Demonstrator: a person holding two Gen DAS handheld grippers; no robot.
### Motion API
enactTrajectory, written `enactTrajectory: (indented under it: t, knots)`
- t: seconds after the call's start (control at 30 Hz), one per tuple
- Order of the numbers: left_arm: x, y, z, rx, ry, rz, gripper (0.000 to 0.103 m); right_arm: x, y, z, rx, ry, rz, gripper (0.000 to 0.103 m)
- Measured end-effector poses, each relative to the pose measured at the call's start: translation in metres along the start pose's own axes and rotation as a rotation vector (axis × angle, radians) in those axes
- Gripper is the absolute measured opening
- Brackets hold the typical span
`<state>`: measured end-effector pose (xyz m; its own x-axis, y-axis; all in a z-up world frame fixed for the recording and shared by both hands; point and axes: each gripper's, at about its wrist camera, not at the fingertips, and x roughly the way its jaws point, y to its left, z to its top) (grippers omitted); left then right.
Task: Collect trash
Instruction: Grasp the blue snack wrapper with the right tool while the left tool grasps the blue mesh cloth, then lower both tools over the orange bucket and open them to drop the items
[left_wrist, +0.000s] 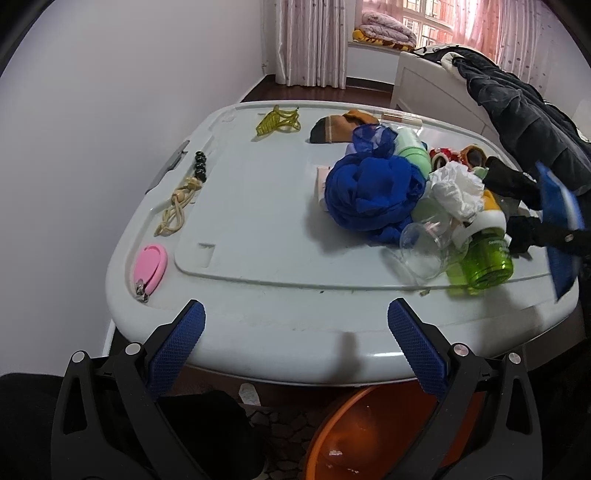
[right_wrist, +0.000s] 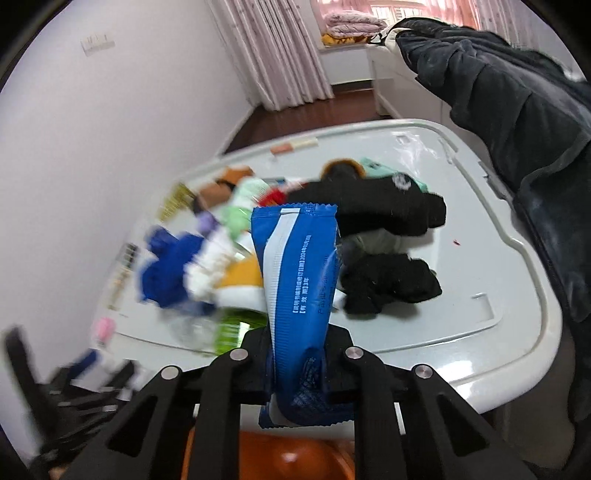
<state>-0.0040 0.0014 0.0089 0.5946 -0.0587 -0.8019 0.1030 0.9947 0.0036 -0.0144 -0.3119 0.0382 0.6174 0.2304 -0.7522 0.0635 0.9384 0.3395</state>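
My right gripper (right_wrist: 298, 345) is shut on a blue and white snack wrapper (right_wrist: 299, 266), which stands upright between its jaws above the front of the white table (right_wrist: 498, 362). In the left wrist view the same wrapper (left_wrist: 559, 218) shows blurred at the right edge, held above the pile. A crumpled white tissue (left_wrist: 458, 190) lies in that pile beside a blue cloth (left_wrist: 373, 195). My left gripper (left_wrist: 295, 317) is open with nothing between its fingers, at the table's near edge (left_wrist: 277, 332).
An orange basin (left_wrist: 369, 435) stands on the floor under the front edge. A green bottle (left_wrist: 484, 262), a clear cup (left_wrist: 424, 251), black socks (right_wrist: 388, 214), a pink clipper (left_wrist: 149, 267), a yellow hair claw (left_wrist: 279, 122) and a bead string (left_wrist: 184, 199) lie on top. A dark coat (right_wrist: 517, 110) hangs at the right.
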Motion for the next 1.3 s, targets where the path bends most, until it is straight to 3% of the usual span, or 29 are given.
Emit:
enactTrajectory:
  t: [0.23, 0.4, 0.67, 0.73, 0.77, 0.8, 0.93, 1.2, 1.3]
  knots:
    - [-0.005, -0.02, 0.057, -0.01, 0.011, -0.041, 0.097, -0.015, -0.015, 0.022, -0.026, -0.063, 0.005, 0.018]
    - [0.021, -0.045, 0.092, -0.01, 0.026, -0.033, 0.097, -0.012, -0.013, 0.016, -0.029, -0.056, 0.028, 0.019]
    - [0.081, -0.061, 0.099, 0.024, 0.108, -0.03, 0.096, -0.008, -0.016, 0.014, -0.03, -0.046, 0.026, 0.02]
    - [0.089, -0.058, 0.097, 0.02, 0.106, -0.022, 0.091, -0.004, -0.015, 0.013, -0.032, -0.033, 0.024, 0.02]
    - [0.089, -0.055, 0.096, 0.007, 0.098, -0.037, 0.085, -0.003, -0.014, 0.013, -0.033, -0.031, 0.024, 0.02]
    - [0.088, -0.052, 0.095, -0.005, 0.096, -0.054, 0.067, -0.002, -0.013, 0.013, -0.036, -0.03, 0.021, 0.02]
    - [0.072, -0.049, 0.09, 0.022, 0.034, -0.007, 0.053, 0.001, -0.008, 0.012, -0.053, -0.034, 0.007, 0.02]
    - [-0.006, -0.036, 0.072, 0.023, -0.126, 0.051, 0.052, -0.008, 0.007, 0.004, -0.124, -0.092, 0.037, 0.02]
    - [-0.042, -0.026, 0.054, 0.0, -0.144, 0.038, 0.052, -0.017, 0.017, -0.003, -0.165, -0.11, 0.052, 0.02]
